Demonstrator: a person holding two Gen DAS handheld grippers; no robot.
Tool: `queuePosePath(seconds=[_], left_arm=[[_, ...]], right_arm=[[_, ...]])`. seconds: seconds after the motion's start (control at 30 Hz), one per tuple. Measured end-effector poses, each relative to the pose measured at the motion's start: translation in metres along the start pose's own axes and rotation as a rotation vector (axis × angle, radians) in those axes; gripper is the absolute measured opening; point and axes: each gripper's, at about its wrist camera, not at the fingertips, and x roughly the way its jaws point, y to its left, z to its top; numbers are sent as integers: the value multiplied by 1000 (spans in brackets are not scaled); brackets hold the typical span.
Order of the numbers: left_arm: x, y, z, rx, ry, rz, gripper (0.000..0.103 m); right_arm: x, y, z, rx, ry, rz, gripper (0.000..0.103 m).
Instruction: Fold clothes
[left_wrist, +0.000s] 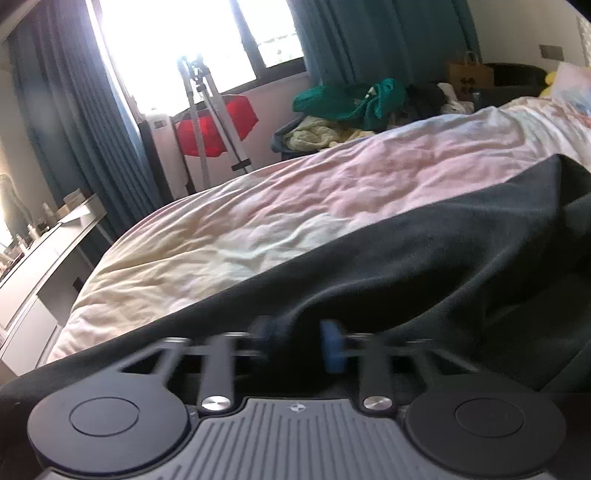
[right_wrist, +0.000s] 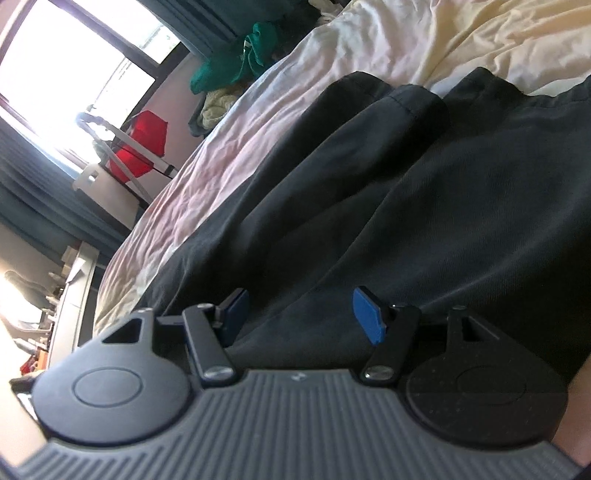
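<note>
The left gripper (left_wrist: 295, 345) points downward at a slant, its blue pads (left_wrist: 332, 350) drawn near each other and blurred, dark cloth bunched between them. The right gripper (right_wrist: 301, 314) also tilts downward, rolled to one side, jaws standing well apart with nothing pinched between its pads (right_wrist: 367, 315)

I see open rumpled bedding (left_wrist: 295, 206) beyond the dark garment (left_wrist: 424, 266), free to pass over; a clothes heap (left_wrist: 343, 107) and a red-bagged stand (left_wrist: 218, 125) block the far edge.
</note>
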Motion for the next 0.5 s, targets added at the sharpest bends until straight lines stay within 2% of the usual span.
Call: queuePosePath(seconds=[0.2, 0.37, 0.5], left_arm=[[-44, 16, -2, -50, -40, -79, 0], [-98, 26, -15, -90, -85, -126, 0], [-129, 38, -35, -177, -85, -135, 0]], right_arm=[[-9, 5, -4, -13, -3, 17, 66], [-12, 8, -6, -29, -11, 11, 66], [-10, 10, -9, -45, -11, -6, 66]])
